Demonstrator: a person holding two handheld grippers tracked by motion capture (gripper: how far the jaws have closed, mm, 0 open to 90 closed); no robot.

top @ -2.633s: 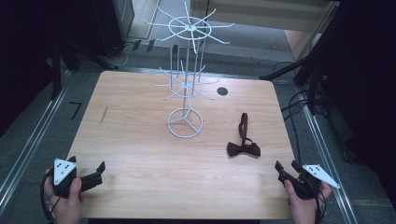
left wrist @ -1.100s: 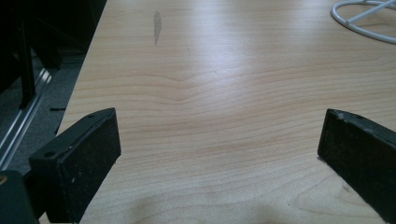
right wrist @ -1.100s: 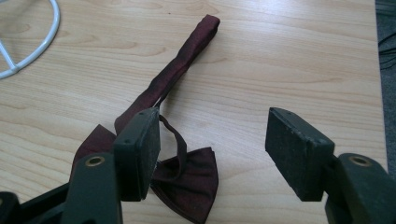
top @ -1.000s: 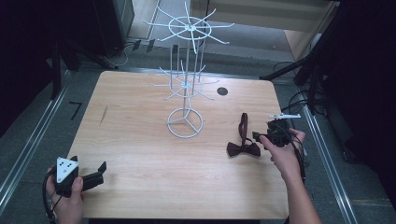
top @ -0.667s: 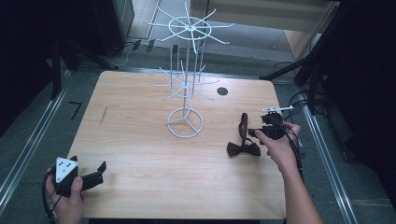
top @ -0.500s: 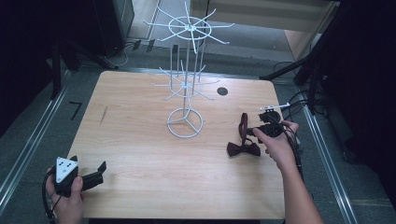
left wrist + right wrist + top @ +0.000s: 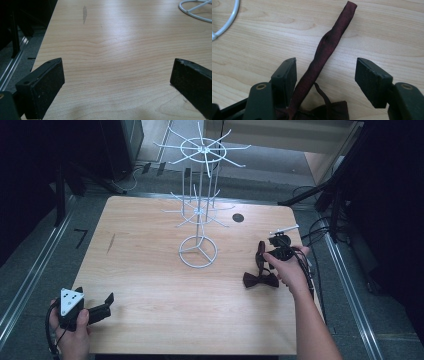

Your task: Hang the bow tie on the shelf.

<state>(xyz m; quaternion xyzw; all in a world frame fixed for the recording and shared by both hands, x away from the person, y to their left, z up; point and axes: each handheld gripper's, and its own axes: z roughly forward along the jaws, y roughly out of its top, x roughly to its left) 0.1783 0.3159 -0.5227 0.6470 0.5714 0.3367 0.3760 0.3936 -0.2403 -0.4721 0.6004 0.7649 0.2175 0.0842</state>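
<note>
White wire rack (image 7: 199,215) on wood table (image 7: 150,285), poss. grommet (image 7: 238,217).

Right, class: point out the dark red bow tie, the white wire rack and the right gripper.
dark red bow tie (image 7: 260,280), high view, on its bow.
white wire rack (image 7: 198,252), high view, on its ring base.
right gripper (image 7: 325,75), right gripper view, midway between its tips.

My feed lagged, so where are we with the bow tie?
Done: the right gripper has reached the dark red bow tie on the table. In hand: its open fingers straddle the tie's strap, not yet pinched. Left: gripping, lifting, likely hanging it on the white wire rack. The left gripper rests open.
</note>
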